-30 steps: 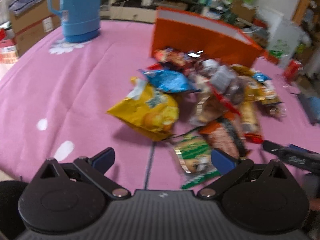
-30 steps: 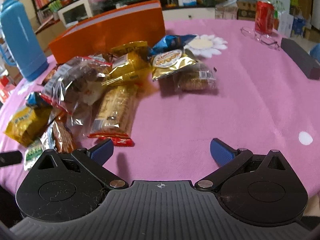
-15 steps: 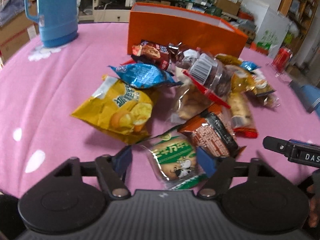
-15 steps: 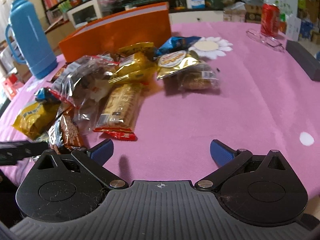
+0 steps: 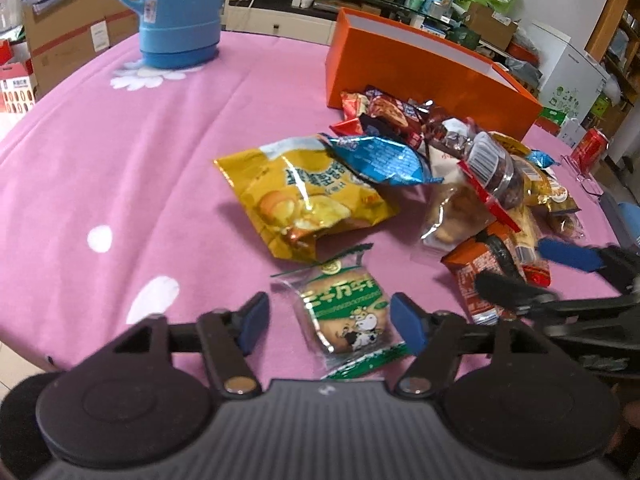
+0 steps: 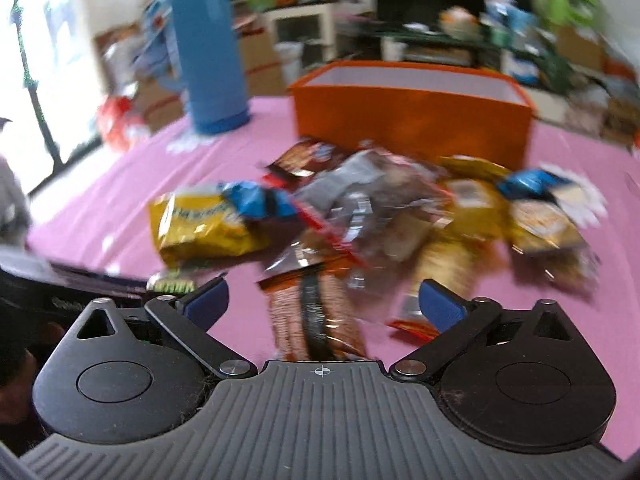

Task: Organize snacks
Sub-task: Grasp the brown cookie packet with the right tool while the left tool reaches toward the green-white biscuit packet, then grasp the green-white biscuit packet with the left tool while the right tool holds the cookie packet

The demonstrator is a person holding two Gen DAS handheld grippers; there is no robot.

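A pile of snack packets lies on the pink tablecloth in front of an open orange box (image 5: 424, 68), which also shows in the right wrist view (image 6: 412, 116). My left gripper (image 5: 330, 320) is open, its fingers on either side of a green-and-clear biscuit packet (image 5: 346, 316) without touching it. A yellow chip bag (image 5: 304, 200) lies just beyond. My right gripper (image 6: 322, 304) is open around an orange-brown wrapped snack (image 6: 316, 316); that view is blurred. It also shows in the left wrist view (image 5: 532, 268) over the same packet (image 5: 480, 276).
A blue thermos (image 5: 176, 12) stands at the back left of the table (image 5: 120, 152). A red can (image 5: 588, 148) and glasses sit at the far right. Boxes and shelves crowd the room behind. The table edge runs close at the lower left.
My left gripper has narrowed and moved forward so the green biscuit packet lies between its fingers. My right gripper has swung left across the pile to the orange-brown packet.
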